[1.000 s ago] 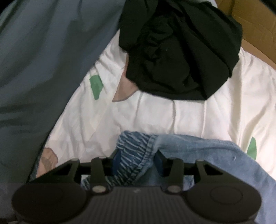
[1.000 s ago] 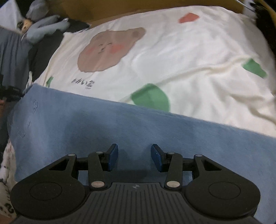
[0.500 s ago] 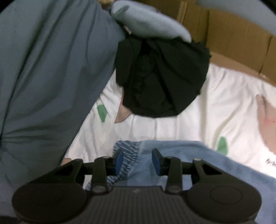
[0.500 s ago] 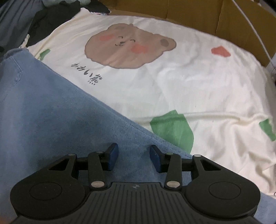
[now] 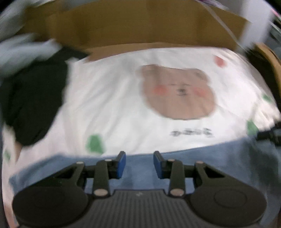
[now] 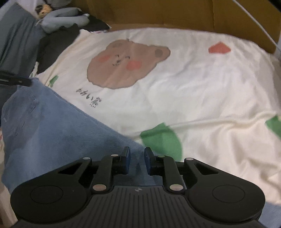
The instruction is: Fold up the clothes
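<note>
Cream bedsheet (image 6: 202,91) spread wide, printed with a brown bear face (image 6: 123,64), dark lettering below it, green and red patches; brown cardboard (image 6: 149,12) standing along the far edge.

Left gripper (image 5: 139,164): blue pads apart, jaws closing, blue denim garment (image 5: 202,163) lying under and between them, pads not seen pressing on it. Whole left view smeared by blur. Denim stretched as a band across the near edge of the sheet, from lower left to right. Beyond the pads, a green patch, then the bear face, right of centre. Black clothing (image 5: 33,103) heaped at the left on the sheet, pale grey fabric (image 5: 22,50) above it. At the right edge, just over the denim, a dark piece that looks like the other gripper's tip; too blurred to be sure.

Right gripper (image 6: 137,161): pads narrowly apart, jaws closing, the garment (image 6: 58,133) beneath the gap with its edge running just past the right pad; actual pinch on the cloth not clear. Denim spreading out to the left and lower left. Green patch just beyond the fingertips. Further out, the bear face and lettering. Far upper left, black clothing (image 6: 58,43), a grey stuffed toy (image 6: 65,19) and grey-blue fabric (image 6: 15,40). Dark finger tip (image 6: 15,80) of the left gripper at the denim's left end.
</note>
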Demonstrator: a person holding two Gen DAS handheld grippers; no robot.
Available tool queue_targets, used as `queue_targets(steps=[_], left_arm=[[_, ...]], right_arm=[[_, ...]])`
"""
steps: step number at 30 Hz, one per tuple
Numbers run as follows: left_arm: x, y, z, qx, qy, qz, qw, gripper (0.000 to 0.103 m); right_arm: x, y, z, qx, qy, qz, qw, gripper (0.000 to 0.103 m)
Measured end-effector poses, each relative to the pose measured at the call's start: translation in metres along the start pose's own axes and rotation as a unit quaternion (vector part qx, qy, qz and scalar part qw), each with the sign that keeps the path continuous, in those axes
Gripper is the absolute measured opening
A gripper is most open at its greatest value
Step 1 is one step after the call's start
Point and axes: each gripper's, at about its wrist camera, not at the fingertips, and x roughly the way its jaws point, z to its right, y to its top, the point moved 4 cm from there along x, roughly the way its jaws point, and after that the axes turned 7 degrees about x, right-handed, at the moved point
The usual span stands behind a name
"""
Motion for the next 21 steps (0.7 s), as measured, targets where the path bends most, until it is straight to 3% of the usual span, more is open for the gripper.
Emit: queue_targets(steps=[3, 8, 11, 21], left_arm=[[0.010, 0.012, 0.029, 0.050, -0.023, -0.006, 0.9985, 0.032], [0.027, 0.026, 0.065, 0.126, -0.055, -0.017, 0.9903, 0.032], [0.039, 0.030, 0.074, 0.148, -0.070, -0.033, 0.9859, 0.032], [0.067, 0.028, 0.086, 0.197, -0.147, -0.065, 0.9671, 0.032]], right_arm=[[-0.003, 0.003, 0.007, -0.014, 0.005, -0.004, 1.000, 0.024], [-0.002, 0.005, 0.003, -0.057, 0.029, -0.016, 0.998, 0.027], [0.003, 0.009, -0.004, -0.085, 0.042, -0.017, 0.995, 0.036], [0.034, 0.023, -0.040, -0.142, 0.110, -0.034, 0.983, 0.036]])
